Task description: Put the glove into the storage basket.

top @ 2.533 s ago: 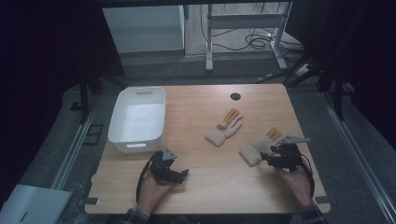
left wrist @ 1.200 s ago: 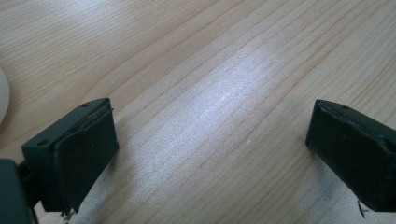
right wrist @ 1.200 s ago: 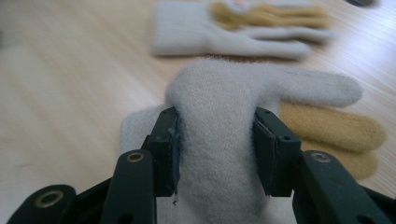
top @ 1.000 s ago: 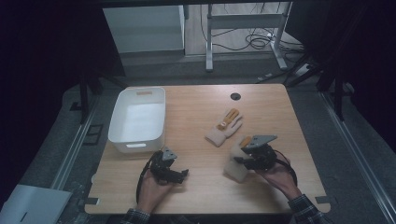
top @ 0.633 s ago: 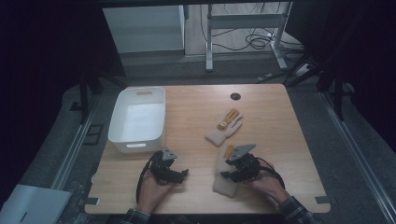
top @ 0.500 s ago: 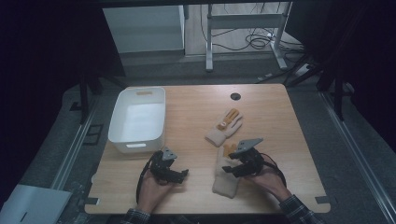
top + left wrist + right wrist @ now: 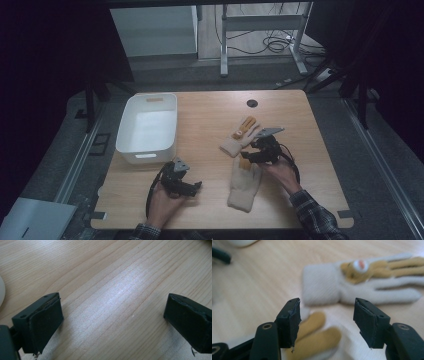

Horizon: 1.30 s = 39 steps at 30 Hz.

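Two cream knit gloves with yellow-tan fingers lie on the wooden table (image 7: 210, 115). The far glove (image 7: 241, 135) (image 7: 362, 282) lies slanted and has a round red-and-white tag. The near glove (image 7: 245, 182) lies flat with its cuff toward the person, and its tan fingers (image 7: 317, 335) sit just under my right gripper (image 7: 248, 157) (image 7: 327, 325). That gripper is open, with nothing between its jaws. My left gripper (image 7: 192, 187) (image 7: 112, 320) rests low near the front edge, left of the near glove, open wide over bare wood.
A white plastic bin (image 7: 147, 127) stands at the back left of the table. A small black round hole (image 7: 252, 103) sits near the far edge. Dark floor and table legs with cables lie beyond the table.
My right gripper carried the near glove from the right side to the front centre, laid it flat and opened. It now hovers at the glove's finger end. The left gripper stayed still.
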{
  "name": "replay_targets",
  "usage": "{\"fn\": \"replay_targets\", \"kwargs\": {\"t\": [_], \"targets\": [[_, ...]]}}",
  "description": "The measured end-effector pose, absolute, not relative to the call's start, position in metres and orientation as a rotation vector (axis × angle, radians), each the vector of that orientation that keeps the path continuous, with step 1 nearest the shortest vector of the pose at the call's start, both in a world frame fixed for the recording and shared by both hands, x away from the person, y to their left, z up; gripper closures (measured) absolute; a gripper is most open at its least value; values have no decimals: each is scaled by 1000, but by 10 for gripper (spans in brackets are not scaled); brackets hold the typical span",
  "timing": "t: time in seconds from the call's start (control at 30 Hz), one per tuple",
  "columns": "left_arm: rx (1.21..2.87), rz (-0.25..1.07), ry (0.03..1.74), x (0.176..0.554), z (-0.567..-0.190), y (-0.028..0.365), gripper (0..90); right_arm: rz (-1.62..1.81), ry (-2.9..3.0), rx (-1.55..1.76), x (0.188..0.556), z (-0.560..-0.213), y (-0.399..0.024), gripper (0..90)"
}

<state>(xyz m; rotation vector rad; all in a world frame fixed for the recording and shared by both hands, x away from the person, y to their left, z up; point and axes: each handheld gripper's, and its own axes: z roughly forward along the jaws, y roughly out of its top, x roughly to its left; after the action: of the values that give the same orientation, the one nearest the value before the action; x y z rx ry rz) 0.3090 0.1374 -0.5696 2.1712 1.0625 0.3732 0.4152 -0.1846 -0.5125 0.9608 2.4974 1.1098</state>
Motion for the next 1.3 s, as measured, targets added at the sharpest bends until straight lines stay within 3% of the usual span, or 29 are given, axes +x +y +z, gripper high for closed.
{"fn": "replay_targets", "kwargs": {"t": [0.37, 0.7, 0.97, 1.3], "targets": [[2171, 373, 1063, 309, -570, 137, 20, 1072, 2437, 1021, 462, -511, -163, 362], [2171, 373, 1062, 309, -570, 137, 20, 994, 2436, 988, 492, -530, -147, 405], [2171, 374, 1062, 309, -570, 137, 20, 918, 2420, 938, 491, -539, -139, 632], [2173, 374, 1062, 309, -570, 138, 20, 996, 2416, 953, 488, -519, -151, 667]]}}
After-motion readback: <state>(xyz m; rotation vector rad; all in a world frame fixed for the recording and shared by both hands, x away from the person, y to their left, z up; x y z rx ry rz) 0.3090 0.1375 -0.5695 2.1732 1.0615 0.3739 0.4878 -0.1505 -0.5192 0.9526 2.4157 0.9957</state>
